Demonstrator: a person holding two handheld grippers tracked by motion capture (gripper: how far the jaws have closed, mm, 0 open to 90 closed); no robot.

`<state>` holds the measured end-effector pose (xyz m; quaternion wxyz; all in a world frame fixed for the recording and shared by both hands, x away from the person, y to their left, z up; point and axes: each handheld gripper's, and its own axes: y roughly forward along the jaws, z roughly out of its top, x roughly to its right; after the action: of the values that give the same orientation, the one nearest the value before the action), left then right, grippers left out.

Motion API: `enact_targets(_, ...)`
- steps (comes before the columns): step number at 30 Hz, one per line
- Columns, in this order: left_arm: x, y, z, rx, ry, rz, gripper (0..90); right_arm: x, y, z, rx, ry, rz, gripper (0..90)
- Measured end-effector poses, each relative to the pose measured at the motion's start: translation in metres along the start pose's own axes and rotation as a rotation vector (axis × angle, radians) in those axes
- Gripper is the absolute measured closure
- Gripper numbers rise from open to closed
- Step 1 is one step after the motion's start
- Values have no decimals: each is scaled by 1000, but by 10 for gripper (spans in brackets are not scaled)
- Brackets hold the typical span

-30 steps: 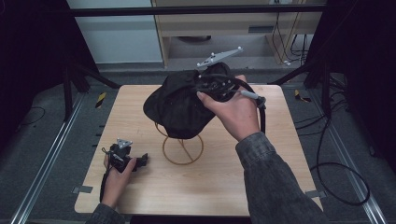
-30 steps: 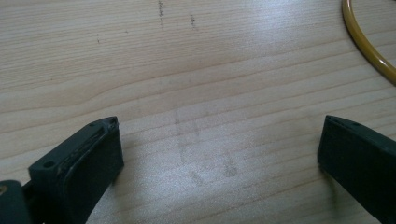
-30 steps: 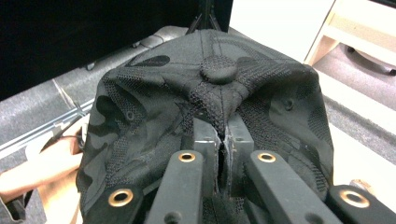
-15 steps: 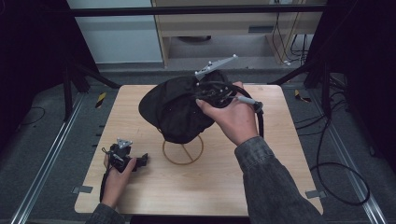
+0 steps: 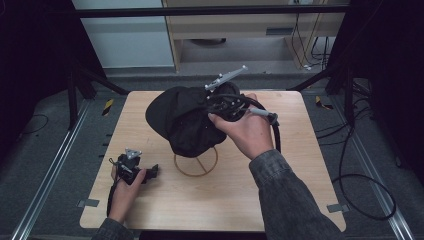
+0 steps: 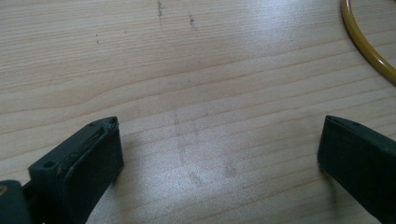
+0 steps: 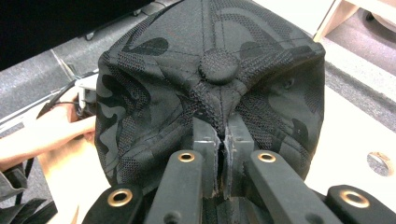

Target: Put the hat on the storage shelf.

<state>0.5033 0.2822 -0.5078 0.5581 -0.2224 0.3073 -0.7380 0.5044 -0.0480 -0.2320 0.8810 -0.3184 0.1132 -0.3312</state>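
A: Black cap (image 5: 185,120), camouflage-patterned with mesh panels, hanging above the middle of the bench (image 5: 310,200), directly over the yellow wire stand (image 5: 196,165). Pinched at the crown, just beside the top button (image 7: 218,65).

B: Pinched by what?

A: Right gripper (image 7: 223,140), fingers (image 7: 205,140) closed tight on a fold of fabric, almost no gap left between them. Held from the right side by the right hand (image 5: 247,131).

B: And the stand underneath?

A: A ring base with thin crossing wires, flat on the bench. Upper part hidden behind the cap, so impossible to tell whether touching or apart.

B: Left side?

A: Left gripper (image 5: 131,167) low on the near left of the bench, well apart from the cap. Fingers (image 6: 84,158) spread wide over bare wood, holding nothing, a curve of the yellow ring at the upper right of the left gripper view.

B: Step in hand, then?

A: Probably a carry: either seating the cap on the stand or taking it off. No telling which from here.

B: Next move?

A: If seating, a straight, centred descent over the stand, then release. Soft cloth, likely to sag or slide sideways. If lifting, straight up to avoid snagging the wire and tipping the light base.
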Motion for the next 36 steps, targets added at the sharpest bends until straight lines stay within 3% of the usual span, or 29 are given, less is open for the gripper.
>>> enact_targets(16, 0, 0, 0, 0, 1, 1, 0, -6, 33, -5, -41, -27, -33, 856)
enact_targets(26, 0, 0, 0, 1, 0, 1, 0, -5, 42, -2, -52, -27, -31, 832)
enact_targets(36, 0, 0, 0, 1, 2, -1, 0, -6, 47, -2, -53, -39, -24, 745)
